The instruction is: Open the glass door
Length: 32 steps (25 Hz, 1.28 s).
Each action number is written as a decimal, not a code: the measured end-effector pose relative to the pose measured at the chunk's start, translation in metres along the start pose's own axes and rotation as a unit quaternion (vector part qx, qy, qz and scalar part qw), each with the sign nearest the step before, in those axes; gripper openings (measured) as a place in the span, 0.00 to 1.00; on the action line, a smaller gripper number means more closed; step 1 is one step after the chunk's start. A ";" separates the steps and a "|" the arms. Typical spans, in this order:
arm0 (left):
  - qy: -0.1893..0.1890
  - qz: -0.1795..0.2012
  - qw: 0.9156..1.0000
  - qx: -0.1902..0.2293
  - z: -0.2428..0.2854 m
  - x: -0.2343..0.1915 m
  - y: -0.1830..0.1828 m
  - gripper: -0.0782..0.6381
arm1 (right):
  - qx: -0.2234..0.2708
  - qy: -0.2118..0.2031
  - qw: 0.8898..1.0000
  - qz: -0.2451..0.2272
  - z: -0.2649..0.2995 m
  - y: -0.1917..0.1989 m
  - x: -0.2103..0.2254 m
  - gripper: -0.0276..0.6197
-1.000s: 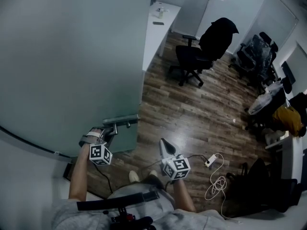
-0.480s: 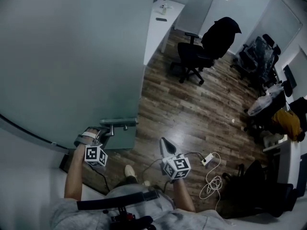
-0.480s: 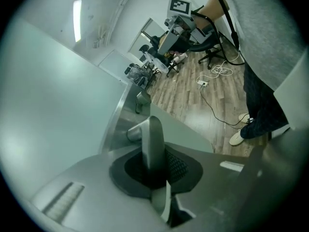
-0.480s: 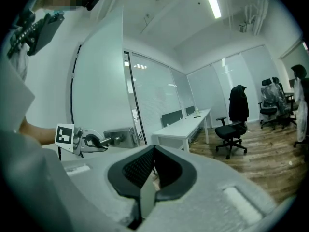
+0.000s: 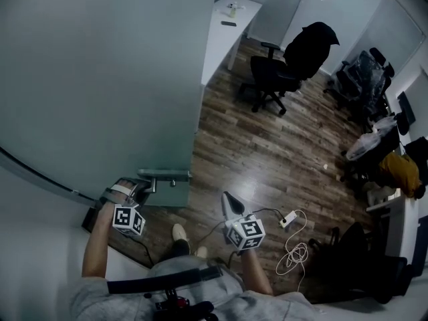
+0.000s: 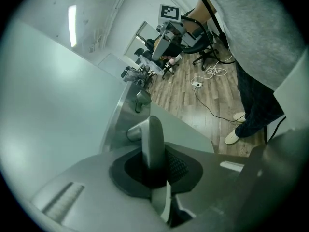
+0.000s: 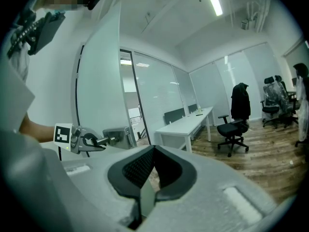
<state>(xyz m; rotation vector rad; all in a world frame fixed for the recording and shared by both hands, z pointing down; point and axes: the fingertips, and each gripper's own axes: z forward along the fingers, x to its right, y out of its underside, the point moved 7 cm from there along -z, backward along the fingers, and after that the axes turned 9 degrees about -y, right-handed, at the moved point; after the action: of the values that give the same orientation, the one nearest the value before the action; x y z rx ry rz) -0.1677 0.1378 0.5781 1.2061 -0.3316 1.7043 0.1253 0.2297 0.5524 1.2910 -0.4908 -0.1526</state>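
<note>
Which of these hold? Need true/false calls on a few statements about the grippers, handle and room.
1. The left gripper is shut on the handle. True.
2. The right gripper also grips the handle. False: it is shut on nothing and hangs apart from the door, over the floor.
3. A black chair stands near the white desk. True.
4. The power strip lies on the desk. False: it lies on the floor, with its white cable coiled beside it.
5. The floor is carpeted. False: it is wood planks.
</note>
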 end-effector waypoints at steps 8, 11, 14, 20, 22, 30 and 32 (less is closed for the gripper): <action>0.005 0.016 1.000 0.008 -0.022 0.020 -0.006 0.16 | -0.005 0.001 1.000 0.004 -0.016 0.011 -0.003 0.05; 0.003 0.016 1.000 0.013 -0.030 0.021 -0.010 0.16 | -0.004 0.005 1.000 0.003 -0.017 0.012 0.000 0.05; 0.008 0.014 1.000 0.015 -0.038 0.025 -0.014 0.16 | -0.003 0.006 1.000 0.002 -0.019 0.012 0.000 0.05; 0.009 0.023 0.999 0.020 -0.042 0.031 -0.015 0.16 | -0.006 -0.001 1.000 0.003 -0.014 0.010 -0.003 0.05; 0.007 0.024 0.999 0.022 -0.044 0.033 -0.015 0.16 | -0.007 -0.004 1.000 0.001 -0.014 0.011 -0.005 0.05; 0.003 0.017 0.999 0.027 -0.053 0.032 -0.022 0.18 | -0.008 -0.006 1.000 -0.002 -0.012 0.010 -0.012 0.05; 0.004 0.023 0.999 0.028 -0.054 0.032 -0.022 0.17 | -0.009 -0.007 1.000 -0.003 -0.011 0.009 -0.014 0.05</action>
<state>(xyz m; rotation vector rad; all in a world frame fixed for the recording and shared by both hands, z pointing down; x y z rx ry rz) -0.1813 0.2029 0.5727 1.2405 -0.3114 1.7666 0.1164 0.2467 0.5554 1.2744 -0.4961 -0.1710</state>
